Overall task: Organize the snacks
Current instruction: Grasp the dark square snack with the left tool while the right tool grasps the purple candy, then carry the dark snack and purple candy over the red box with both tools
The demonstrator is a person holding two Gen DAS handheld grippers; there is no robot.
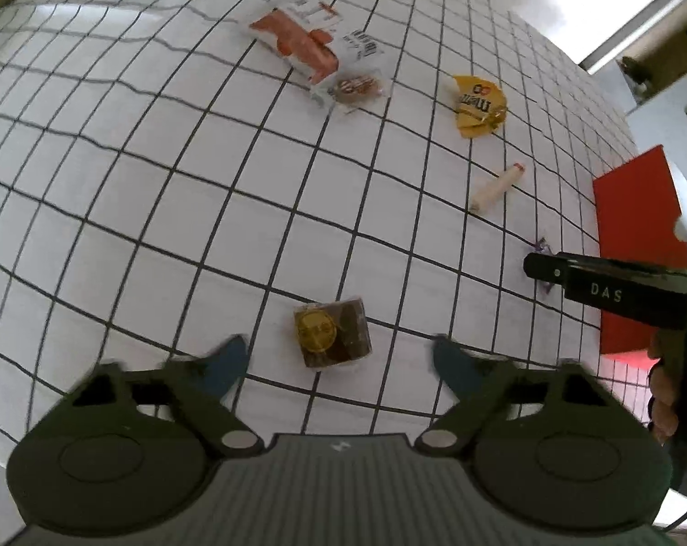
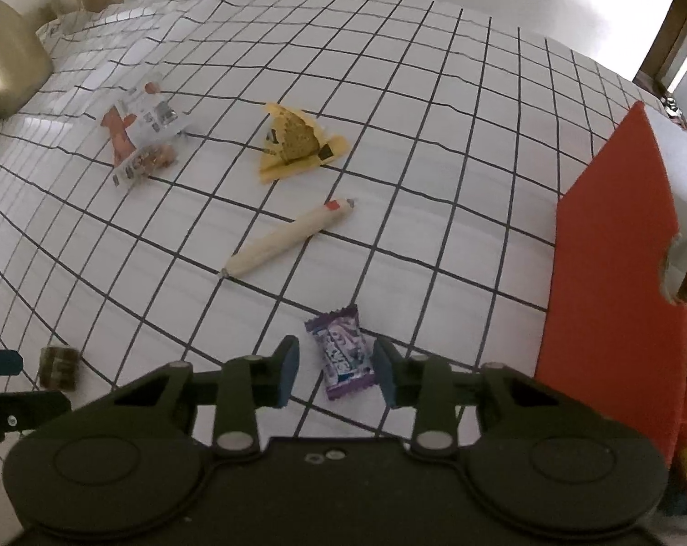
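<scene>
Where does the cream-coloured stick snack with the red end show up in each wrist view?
Left wrist view: the stick snack lies right of centre, below the yellow packet, and near the red box.
Right wrist view: the stick snack lies near the centre, diagonal, red end up and right, below the yellow packet.
Shared landmark: the red box at the right edge in both.

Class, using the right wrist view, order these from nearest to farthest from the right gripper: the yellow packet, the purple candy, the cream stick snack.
1. purple candy: between the fingers of the right gripper, not yet pressed.
2. cream stick snack: farther up the cloth, slightly left.
3. yellow packet: beyond the stick, farthest.
</scene>
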